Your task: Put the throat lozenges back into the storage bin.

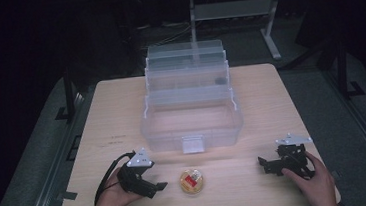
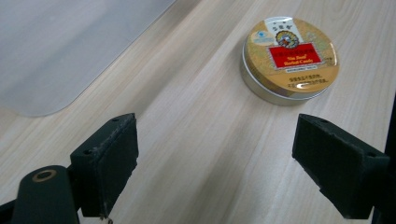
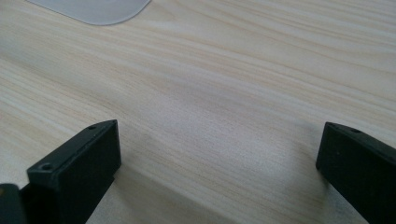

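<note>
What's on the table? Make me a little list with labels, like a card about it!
table: light wood
big box: clear plastic, open, tiered trays stepped up at the back
tin: small, round, gold lid with red label, lying in front of the box, between the two grippers
left gripper: open, nothing in it, jaws pointing toward the tin
right gripper: open, nothing in it, over bare wood

A: High view: only the table [image 1: 271, 100] is lit, from overhead; the surroundings are near black and the frame is soft and low-res.

B: Gripper views are brighter. There's a glare spot on the tin [image 2: 289, 58] lid, soft shadows beside the jaws, and the near jaws are slightly blurred.
</note>
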